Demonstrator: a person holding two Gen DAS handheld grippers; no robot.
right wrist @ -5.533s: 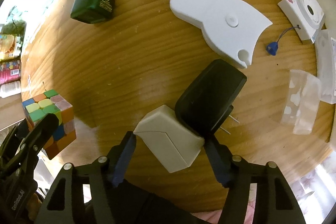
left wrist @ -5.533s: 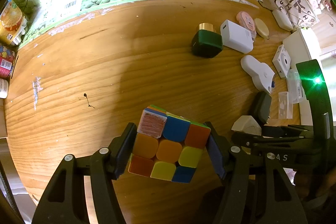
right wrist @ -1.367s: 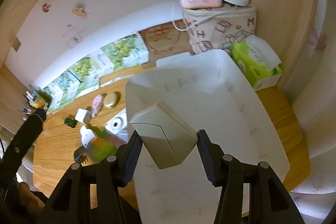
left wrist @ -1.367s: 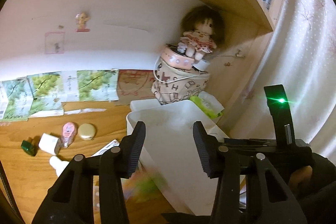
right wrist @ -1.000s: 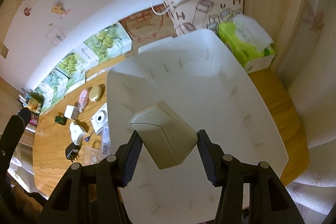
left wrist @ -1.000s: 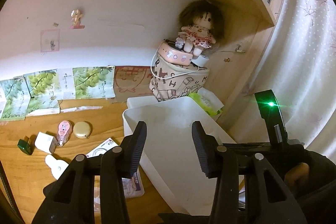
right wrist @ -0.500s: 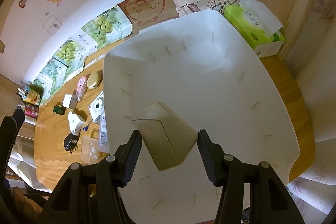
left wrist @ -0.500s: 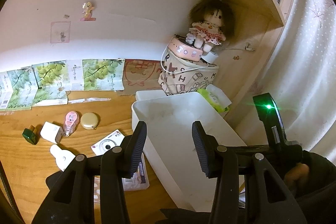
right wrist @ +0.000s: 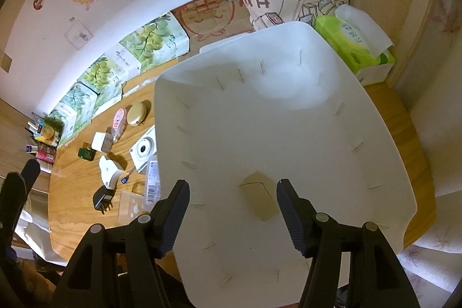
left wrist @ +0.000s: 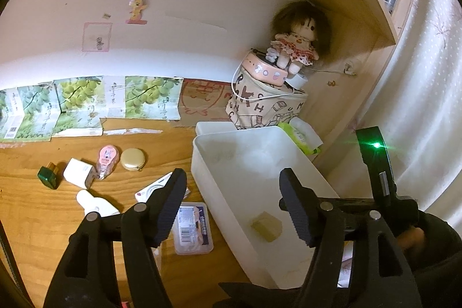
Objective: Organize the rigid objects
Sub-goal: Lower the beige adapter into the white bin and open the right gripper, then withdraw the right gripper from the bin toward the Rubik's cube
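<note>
Right gripper (right wrist: 233, 194): above the white bin (right wrist: 288, 117), pointing steeply down; jaws parted, just been opening, nothing pressed between the pads. Beige block (right wrist: 260, 199) seen through the gap, lying loose on the bin floor toward the near end.

Left gripper (left wrist: 232, 192): jaws parted, just been opening, nothing between them; near wall of the bin (left wrist: 213, 186) seen through the gap. Beige block (left wrist: 266, 226) in this view at 5 o'clock of the gap, on the bin floor, partly behind the right-hand finger.

Hidden or cut off: near end of the bin behind both sets of fingers; black sleeve (left wrist: 433, 250) at 4 o'clock, hand behind it mostly unseen. Clear packet (left wrist: 192, 227) at 7 o'clock, label too small to read, one edge under the left finger. White camera (right wrist: 143, 150) touching or just beside the bin's left wall; cannot tell which.

Table (left wrist: 34, 207), out toward 9 and 10 o'clock: white bottle-shaped piece (right wrist: 108, 171), black plug (right wrist: 102, 198), white charger (left wrist: 78, 173), green bottle (left wrist: 48, 176), pink tape dispenser (left wrist: 107, 160), round gold compact (left wrist: 132, 160), all apart from one another or just beside.

Open room: bin floor bare beyond the block toward 12 o'clock; bare wood at 8 o'clock of the left view.

Far edge: grape-printed boxes (left wrist: 80, 103) along the wall, printed bag (left wrist: 268, 108) with a doll (left wrist: 297, 45) on top, green tissue pack (right wrist: 355, 45) at 1 o'clock beside the bin's far corner.
</note>
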